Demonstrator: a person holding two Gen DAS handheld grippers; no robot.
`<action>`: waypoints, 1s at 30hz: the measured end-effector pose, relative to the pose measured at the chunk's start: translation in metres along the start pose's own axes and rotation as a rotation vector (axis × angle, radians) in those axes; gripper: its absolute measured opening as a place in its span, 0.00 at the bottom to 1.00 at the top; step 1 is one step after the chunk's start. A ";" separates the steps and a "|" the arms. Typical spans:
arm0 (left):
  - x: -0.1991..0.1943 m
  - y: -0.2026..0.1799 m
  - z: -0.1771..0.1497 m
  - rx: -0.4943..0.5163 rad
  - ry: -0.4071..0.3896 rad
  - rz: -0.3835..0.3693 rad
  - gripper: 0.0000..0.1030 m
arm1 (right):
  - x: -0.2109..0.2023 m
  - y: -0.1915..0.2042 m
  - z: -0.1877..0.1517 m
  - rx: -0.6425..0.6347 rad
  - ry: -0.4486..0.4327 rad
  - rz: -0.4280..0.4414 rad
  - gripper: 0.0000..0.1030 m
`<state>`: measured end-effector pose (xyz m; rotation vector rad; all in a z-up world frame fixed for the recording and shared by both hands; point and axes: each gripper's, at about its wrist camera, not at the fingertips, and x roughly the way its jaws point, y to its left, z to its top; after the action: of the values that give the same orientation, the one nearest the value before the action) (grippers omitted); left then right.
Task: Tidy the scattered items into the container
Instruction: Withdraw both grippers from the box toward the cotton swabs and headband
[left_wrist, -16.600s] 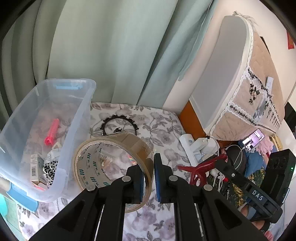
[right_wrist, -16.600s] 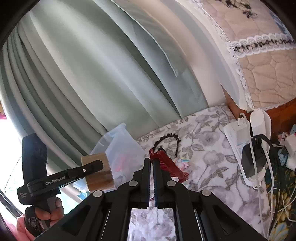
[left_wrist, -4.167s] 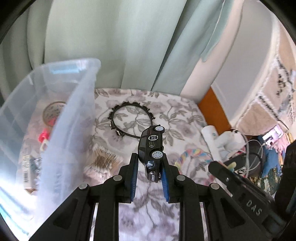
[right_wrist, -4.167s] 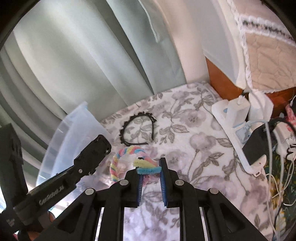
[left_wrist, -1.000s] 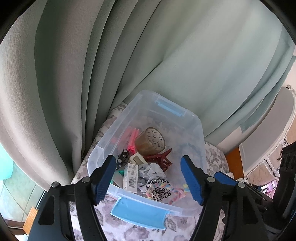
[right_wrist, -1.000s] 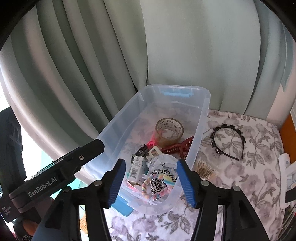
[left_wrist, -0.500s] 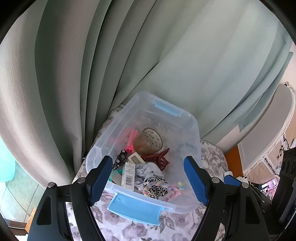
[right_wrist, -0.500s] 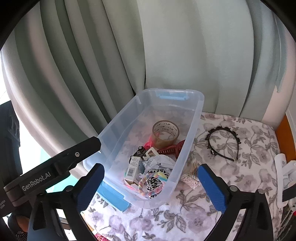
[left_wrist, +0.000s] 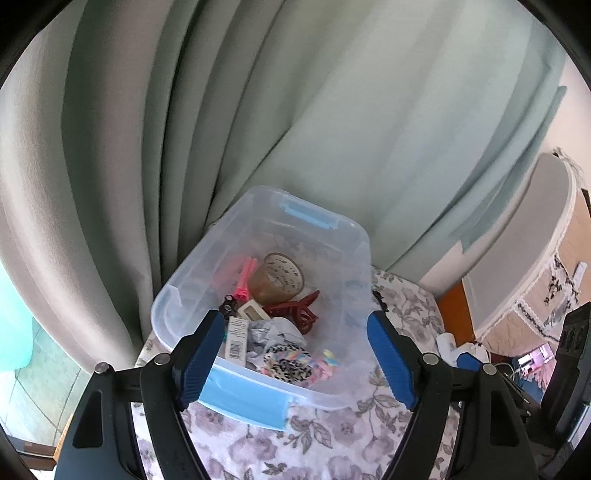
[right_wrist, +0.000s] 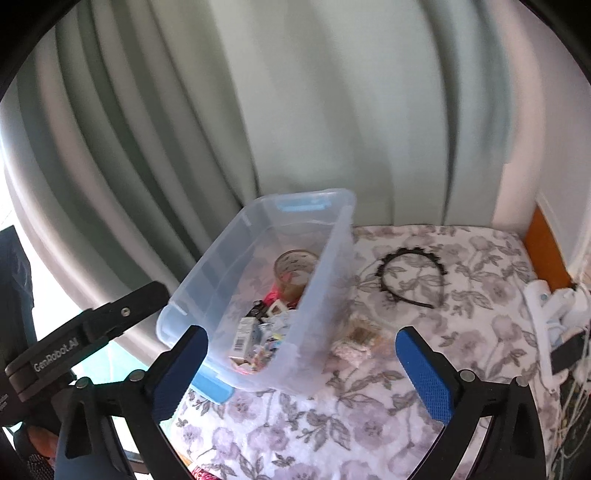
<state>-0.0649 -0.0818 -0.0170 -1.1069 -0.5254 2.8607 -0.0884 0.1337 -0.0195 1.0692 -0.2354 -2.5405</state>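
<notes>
Beside the bin (right_wrist: 325, 258), only the right wrist view shows a headband (right_wrist: 410, 277); left gripper (left_wrist: 295, 354) and right gripper (right_wrist: 301, 365) jaws spread, empty.

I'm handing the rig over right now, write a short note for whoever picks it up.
Left gripper: open, nothing between the fingers, above the near end of the bin.
Right gripper: open wide, nothing held, over the bin's right wall.
In the bin: tape roll, red hair claw, pink pens, small box, leopard scrunchie, pastel rope.
Left on the floral cloth: black headband and a packet of hairpins, both right of the bin.
Next, probably the hairpins, then the headband.
</notes>
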 end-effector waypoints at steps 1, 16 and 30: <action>-0.001 -0.004 -0.001 0.010 0.000 -0.001 0.78 | -0.005 -0.006 0.000 0.011 -0.008 -0.010 1.00; 0.014 -0.088 -0.043 0.198 0.059 -0.033 0.78 | -0.037 -0.091 -0.016 0.169 -0.042 -0.040 1.00; 0.079 -0.144 -0.088 0.330 0.188 0.040 0.77 | -0.021 -0.167 -0.034 0.307 0.004 -0.115 1.00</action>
<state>-0.0795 0.0924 -0.0830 -1.3118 -0.0194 2.6985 -0.0958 0.2945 -0.0785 1.2292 -0.5942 -2.6629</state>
